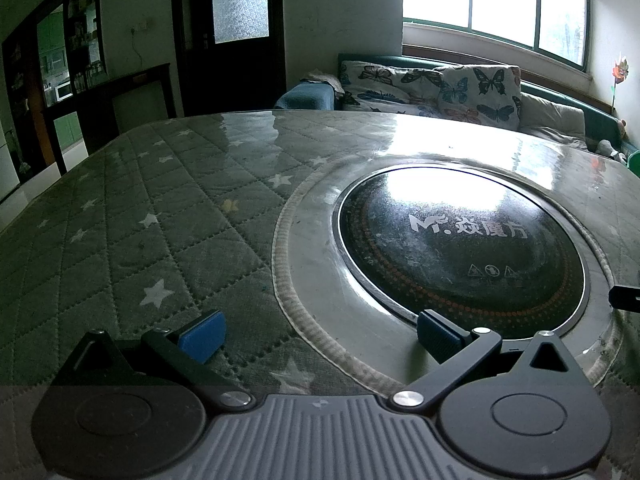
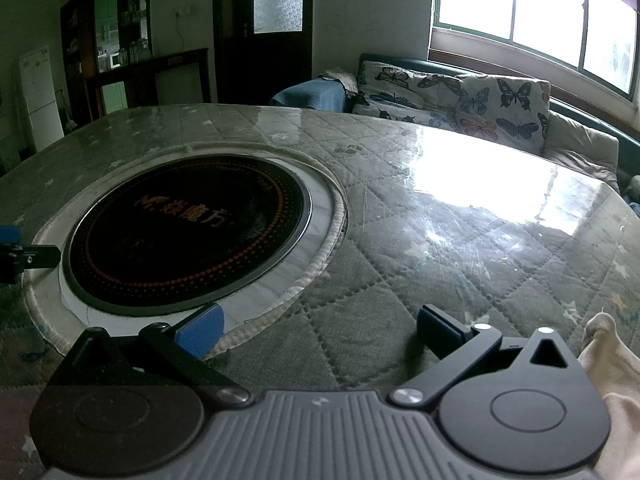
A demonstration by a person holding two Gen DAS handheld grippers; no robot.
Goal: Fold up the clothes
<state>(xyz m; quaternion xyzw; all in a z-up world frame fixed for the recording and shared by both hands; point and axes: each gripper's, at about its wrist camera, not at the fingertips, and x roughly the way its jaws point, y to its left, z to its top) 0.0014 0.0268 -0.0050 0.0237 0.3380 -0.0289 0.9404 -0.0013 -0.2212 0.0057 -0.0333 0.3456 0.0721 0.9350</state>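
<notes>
1. Garment: a pale cream cloth (image 2: 612, 364) lies at the lower right edge of the right wrist view, just beside the right gripper's (image 2: 320, 330) right finger linkage. Only a small part shows.
2. Right gripper: fingers spread wide, nothing between the blue pads (image 2: 200, 330). It hovers over the quilted table cover (image 2: 400, 240).
3. Left gripper (image 1: 320, 330): fingers spread wide, holding nothing. The cloth does not show in this view.
4. Round black cooktop (image 1: 460, 248): set in the table, ahead and right of the left gripper, ahead and left of the right gripper.
5. Beyond the table: butterfly-print cushions (image 2: 460, 96) on a sofa, under a bright window (image 2: 540, 12).
</notes>
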